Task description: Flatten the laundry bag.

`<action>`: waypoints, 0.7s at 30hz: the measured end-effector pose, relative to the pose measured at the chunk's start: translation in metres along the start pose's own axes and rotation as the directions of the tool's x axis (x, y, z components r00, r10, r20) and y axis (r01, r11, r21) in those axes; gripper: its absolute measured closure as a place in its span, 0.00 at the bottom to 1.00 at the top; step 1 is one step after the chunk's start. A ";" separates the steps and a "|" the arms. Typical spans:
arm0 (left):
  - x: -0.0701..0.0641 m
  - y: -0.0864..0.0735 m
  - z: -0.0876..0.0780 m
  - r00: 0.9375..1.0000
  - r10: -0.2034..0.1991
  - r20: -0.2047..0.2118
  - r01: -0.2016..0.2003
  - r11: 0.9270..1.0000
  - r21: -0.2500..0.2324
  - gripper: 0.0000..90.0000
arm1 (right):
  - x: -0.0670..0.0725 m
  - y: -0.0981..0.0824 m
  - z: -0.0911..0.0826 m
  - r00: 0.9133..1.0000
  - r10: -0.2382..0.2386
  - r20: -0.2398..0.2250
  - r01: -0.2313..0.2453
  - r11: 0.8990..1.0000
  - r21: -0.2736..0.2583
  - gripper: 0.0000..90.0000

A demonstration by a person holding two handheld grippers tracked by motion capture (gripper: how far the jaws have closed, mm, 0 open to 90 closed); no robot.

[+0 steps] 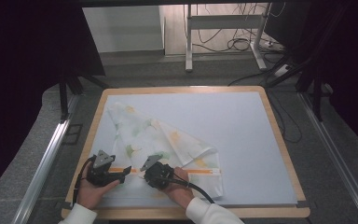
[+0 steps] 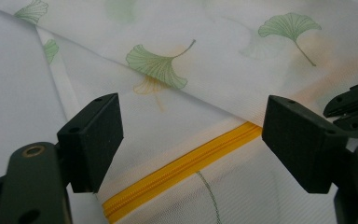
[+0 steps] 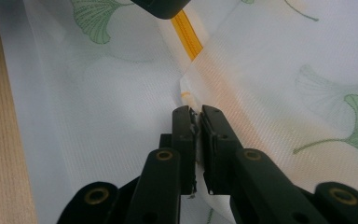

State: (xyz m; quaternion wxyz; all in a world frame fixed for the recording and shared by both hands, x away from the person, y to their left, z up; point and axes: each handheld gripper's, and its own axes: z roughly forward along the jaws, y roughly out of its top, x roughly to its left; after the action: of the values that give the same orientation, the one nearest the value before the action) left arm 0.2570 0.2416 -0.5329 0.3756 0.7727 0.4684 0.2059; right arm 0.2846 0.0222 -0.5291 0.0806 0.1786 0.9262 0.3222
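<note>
Lab, black curtains [image 1: 23, 70], floor cables [image 1: 242, 44], metal frame [image 1: 223, 28]

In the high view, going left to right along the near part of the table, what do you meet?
Table's left wooden rim → left tool, open over the yellow zipper → right tool, shut on the cloth cover's fabric → free stretch of yellow zipper → cloth cover's right edge → bare grey mat.
</note>
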 end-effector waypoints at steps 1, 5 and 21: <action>0.000 0.000 0.000 1.000 0.000 0.000 0.000 1.000 -0.001 0.22 | -0.001 0.000 -0.001 1.000 0.000 0.000 0.000 1.000 0.002 0.93; 0.001 0.000 -0.001 1.000 -0.002 -0.001 0.002 1.000 -0.005 0.22 | -0.003 0.001 -0.005 1.000 -0.013 -0.006 0.013 1.000 -0.015 0.95; 0.000 0.000 0.000 1.000 0.001 -0.004 -0.001 1.000 -0.005 0.22 | -0.033 0.002 -0.043 0.997 0.078 -0.013 -0.079 0.990 -0.118 0.95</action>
State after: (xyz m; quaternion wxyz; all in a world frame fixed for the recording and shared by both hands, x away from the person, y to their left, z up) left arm 0.2570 0.2415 -0.5331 0.3764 0.7717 0.4682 0.2087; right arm 0.3042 -0.0134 -0.4929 0.0746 0.2084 0.8981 0.3800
